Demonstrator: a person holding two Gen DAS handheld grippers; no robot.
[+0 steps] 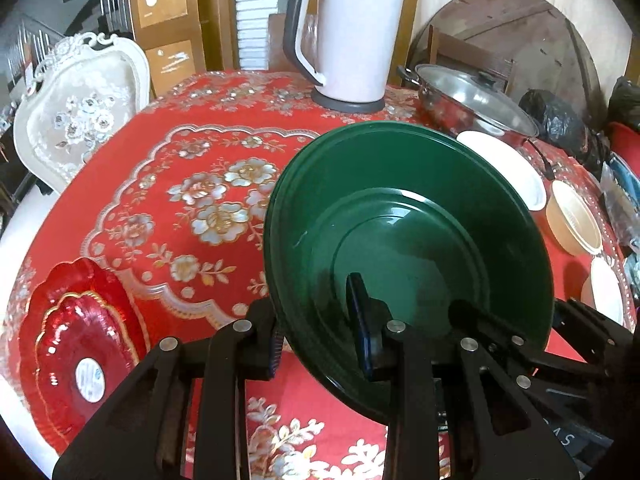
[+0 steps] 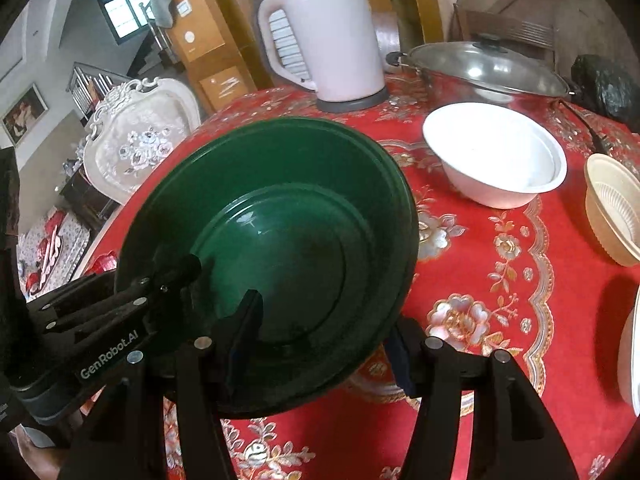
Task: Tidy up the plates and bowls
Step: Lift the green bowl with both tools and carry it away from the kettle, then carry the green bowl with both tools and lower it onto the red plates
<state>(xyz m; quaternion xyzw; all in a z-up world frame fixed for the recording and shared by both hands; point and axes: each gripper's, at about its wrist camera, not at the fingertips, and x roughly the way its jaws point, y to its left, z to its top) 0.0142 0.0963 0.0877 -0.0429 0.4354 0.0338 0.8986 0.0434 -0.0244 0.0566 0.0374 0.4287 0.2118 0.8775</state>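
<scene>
both grippers [image 1: 320, 336] [image 2: 324, 344] pinching green plate [image 1: 408, 216] rim, carrying it; white bowl [image 2: 496, 152], tan bowl [image 2: 612, 208] right of plate still waiting unsorted.

Red floral table [image 2: 500, 280] bears kettle [image 2: 332, 40], pot [image 2: 480, 68], white bowl [image 2: 496, 156].

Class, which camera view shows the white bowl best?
The right wrist view: the white bowl appears whole, rim and inside visible. In the left wrist view the green plate hides most of it, leaving a sliver.
</scene>
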